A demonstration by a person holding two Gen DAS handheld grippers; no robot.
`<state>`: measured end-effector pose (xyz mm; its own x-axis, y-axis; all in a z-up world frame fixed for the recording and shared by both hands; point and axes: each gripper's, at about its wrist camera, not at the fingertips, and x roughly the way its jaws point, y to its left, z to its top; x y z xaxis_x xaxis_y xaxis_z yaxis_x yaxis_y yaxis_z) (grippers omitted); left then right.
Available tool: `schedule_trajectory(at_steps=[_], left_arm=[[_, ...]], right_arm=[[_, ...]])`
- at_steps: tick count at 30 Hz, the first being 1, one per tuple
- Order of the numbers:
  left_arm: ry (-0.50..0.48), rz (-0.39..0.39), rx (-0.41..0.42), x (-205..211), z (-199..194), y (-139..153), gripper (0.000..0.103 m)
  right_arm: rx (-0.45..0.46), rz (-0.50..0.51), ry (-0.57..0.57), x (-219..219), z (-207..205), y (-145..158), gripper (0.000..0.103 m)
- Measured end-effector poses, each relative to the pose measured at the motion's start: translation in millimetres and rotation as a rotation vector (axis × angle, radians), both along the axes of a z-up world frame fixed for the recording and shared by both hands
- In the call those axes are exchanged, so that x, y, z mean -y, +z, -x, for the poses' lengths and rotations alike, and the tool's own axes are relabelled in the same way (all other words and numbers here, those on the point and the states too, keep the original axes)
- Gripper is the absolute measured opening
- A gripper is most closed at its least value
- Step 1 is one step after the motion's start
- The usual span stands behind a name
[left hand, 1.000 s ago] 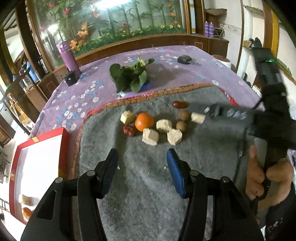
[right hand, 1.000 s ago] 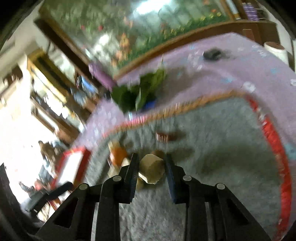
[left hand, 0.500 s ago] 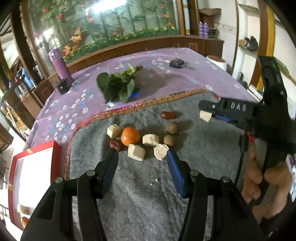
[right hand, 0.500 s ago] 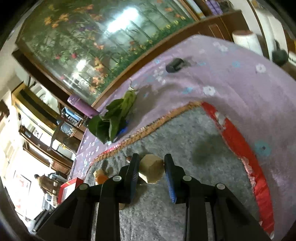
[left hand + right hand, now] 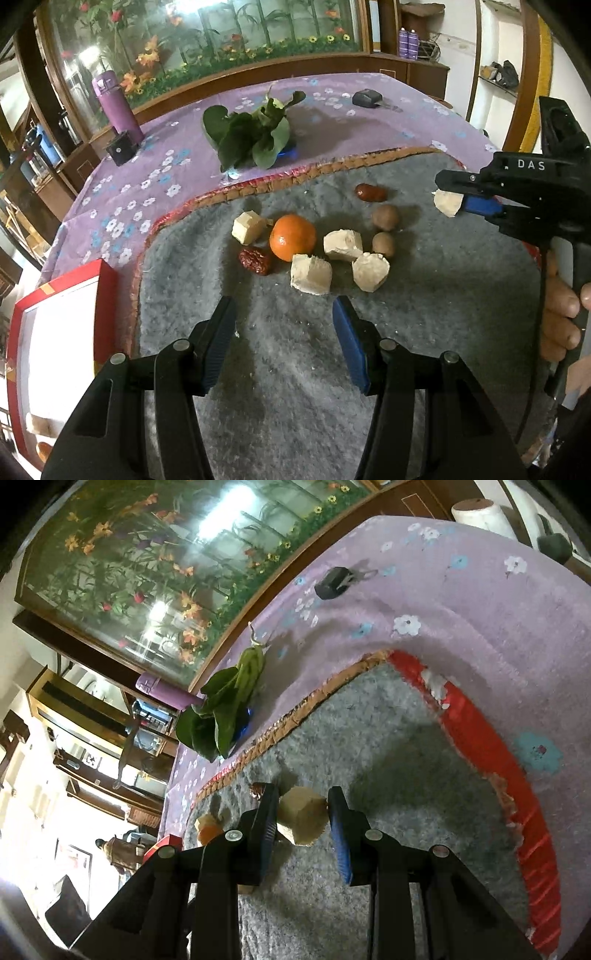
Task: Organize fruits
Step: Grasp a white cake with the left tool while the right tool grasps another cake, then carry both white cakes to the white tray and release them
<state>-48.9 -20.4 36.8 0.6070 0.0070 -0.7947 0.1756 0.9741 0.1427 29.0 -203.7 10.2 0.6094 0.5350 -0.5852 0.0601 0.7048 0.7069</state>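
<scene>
Left tongs (image 5: 282, 339), spread apart and empty at lower centre of the left wrist view, hang above a grey mat (image 5: 424, 332) where an orange (image 5: 292, 237) and pale cubes (image 5: 310, 274) cluster mid-frame; right tongs (image 5: 448, 192) sit at right edge. Right wrist view: right tongs (image 5: 301, 816) clamped on a pale cube (image 5: 302, 815) at lower centre

Purple flask (image 5: 115, 99) beside small black box (image 5: 119, 150), leafy greens (image 5: 251, 136) on floral purple tablecloth (image 5: 332, 114), black key fob (image 5: 365, 98), grey mat (image 5: 295, 350)
</scene>
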Motion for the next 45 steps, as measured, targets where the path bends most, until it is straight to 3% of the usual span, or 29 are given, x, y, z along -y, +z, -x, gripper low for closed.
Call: schedule_trajectory(at_steps=[11, 19, 26, 36, 45], left_arm=[[-0.029, 0.011, -0.035, 5.2, -28.5, -23.0, 0.052], [-0.066, 0.052, -0.02, 12.1, -32.2, -24.9, 0.027], [-0.033, 0.105, -0.006, 5.3, -29.6, -22.8, 0.026], [0.02, 0.087, 0.136, -5.0, 12.7, 14.1, 0.026], [0.129, 0.024, 0.287, -27.3, 48.2, 53.8, 0.026]], right_arm=[[-0.028, 0.015, 0.007, -2.4, -1.7, -5.3, 0.029], [-0.029, 0.019, 0.01, -4.7, -3.1, -6.1, 0.029], [-0.024, 0.023, 0.012, -4.5, -3.7, -6.0, 0.029], [0.058, 0.011, 0.035, -6.0, 1.7, 6.5, 0.029], [0.079, 0.056, 0.045, -12.0, 3.1, 11.4, 0.029]])
